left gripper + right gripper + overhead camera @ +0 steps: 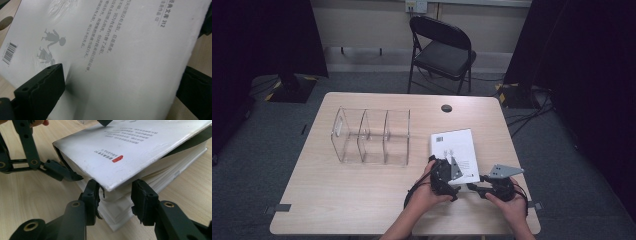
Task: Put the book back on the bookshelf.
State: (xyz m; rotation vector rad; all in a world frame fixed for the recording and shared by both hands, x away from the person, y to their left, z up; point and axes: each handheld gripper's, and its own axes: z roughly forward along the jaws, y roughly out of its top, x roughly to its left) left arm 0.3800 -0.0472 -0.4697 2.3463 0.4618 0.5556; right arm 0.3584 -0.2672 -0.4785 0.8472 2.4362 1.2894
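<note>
A thick white book (457,142) lies flat on the table's right half, back cover up, with a barcode at its far left corner. My left gripper (443,162) is at the book's near left corner. In the left gripper view it (123,71) stands open, one jaw over the cover (120,37) and the other past the book's edge. My right gripper (477,184) points left at the near right corner. Seen from the right gripper view, it (117,192) is shut on the corner of the page block, under the slightly lifted cover (140,142).
A clear three-compartment organiser (372,135) stands left of the book. The wooden table (337,195) has a dark cable hole (446,108) near its far edge. A black folding chair (444,47) stands behind the table. Cables lie on the floor at the right.
</note>
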